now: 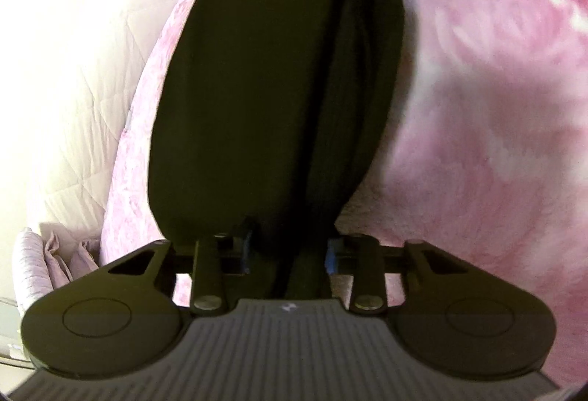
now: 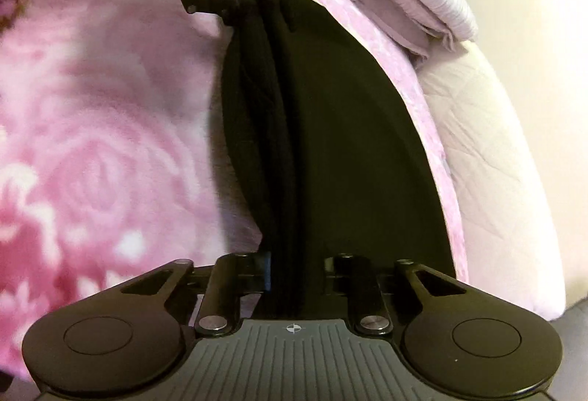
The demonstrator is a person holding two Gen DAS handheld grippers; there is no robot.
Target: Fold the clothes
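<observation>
Pink blanket (image 1: 477, 107), black garment (image 1: 257, 89) bunched lengthwise

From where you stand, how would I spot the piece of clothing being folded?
Find the fluffy pink rose-patterned blanket covering the bed. On it, near the edge beside the pale quilted comforter, lies a long black garment, pinched at opposite ends by the left gripper and the right gripper. It is the only black cloth there; everything around it is pink or white.
</observation>
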